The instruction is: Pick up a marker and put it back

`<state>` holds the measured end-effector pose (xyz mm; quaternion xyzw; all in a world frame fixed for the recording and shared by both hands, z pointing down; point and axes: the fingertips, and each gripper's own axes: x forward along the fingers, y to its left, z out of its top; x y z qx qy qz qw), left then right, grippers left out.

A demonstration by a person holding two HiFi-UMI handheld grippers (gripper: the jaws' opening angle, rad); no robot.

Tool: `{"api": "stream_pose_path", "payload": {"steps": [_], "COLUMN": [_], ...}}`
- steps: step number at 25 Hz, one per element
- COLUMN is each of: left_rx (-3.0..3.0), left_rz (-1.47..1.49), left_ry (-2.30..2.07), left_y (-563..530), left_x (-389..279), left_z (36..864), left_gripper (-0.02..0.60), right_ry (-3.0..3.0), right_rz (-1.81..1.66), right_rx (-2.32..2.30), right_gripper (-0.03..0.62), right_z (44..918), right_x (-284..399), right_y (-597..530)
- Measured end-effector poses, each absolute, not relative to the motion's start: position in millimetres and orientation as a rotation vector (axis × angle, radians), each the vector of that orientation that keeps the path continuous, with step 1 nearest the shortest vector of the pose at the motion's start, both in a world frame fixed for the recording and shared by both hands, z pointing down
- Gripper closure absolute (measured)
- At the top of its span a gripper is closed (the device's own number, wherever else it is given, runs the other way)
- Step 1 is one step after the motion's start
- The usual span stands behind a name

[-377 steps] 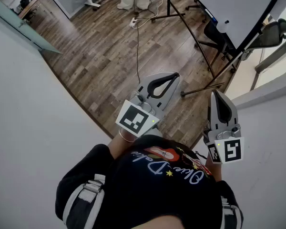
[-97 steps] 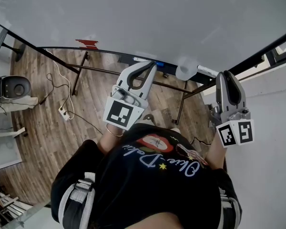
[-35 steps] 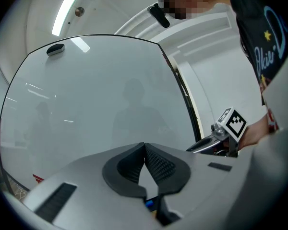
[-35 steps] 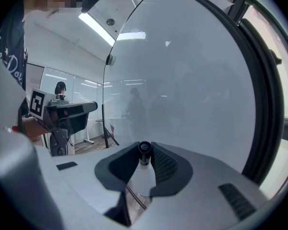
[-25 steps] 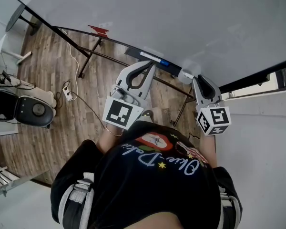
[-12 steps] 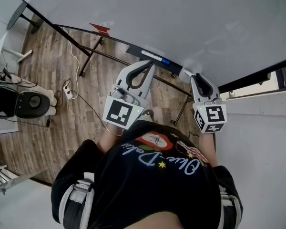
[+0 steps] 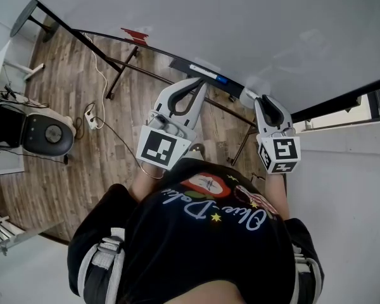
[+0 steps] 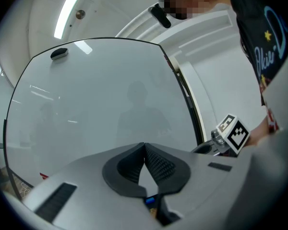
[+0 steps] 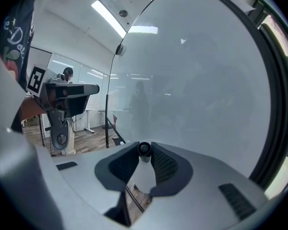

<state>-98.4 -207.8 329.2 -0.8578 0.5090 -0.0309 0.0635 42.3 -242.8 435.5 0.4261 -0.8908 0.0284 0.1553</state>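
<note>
A marker [image 9: 144,149] sits end-on between the tips of my right gripper [image 9: 144,157], whose pads are shut on it. In the head view this right gripper [image 7: 264,100] is at the right end of the whiteboard's ledge [image 7: 189,64], and a pale stub of the held marker [image 7: 246,97] sticks out past its tips. Another marker [image 7: 206,75] with a blue end lies on the ledge further left. My left gripper [image 7: 198,84] hovers just below that ledge. Its jaws [image 8: 144,147] are shut and hold nothing.
The whiteboard [image 7: 240,24] fills the top of the head view, and its black stand legs [image 7: 240,145] reach down to the wood floor. A black office chair [image 7: 41,135] and a power strip with a cable [image 7: 88,116] are at the left. A white wall [image 7: 342,189] is at the right.
My right gripper has stayed at the ledge's right end, and its marker cube has turned to face me. The left gripper has barely moved.
</note>
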Motion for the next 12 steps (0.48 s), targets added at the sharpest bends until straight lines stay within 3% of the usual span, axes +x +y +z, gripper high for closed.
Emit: {"api": "stream_pose_path", "payload": {"steps": [12], "left_rx": [-2.595], "left_rz": [-0.092], "left_ry": [1.528], "left_y": [-206.5], "left_x": [-95.4], "left_z": [329.0], "left_gripper": [0.578], "right_ry": [-2.559], "right_rz": [0.069], "right_rx": [1.232], "right_gripper": [0.503], "right_z": [427.0], "right_x": [44.9], "right_y": [-239.1]}}
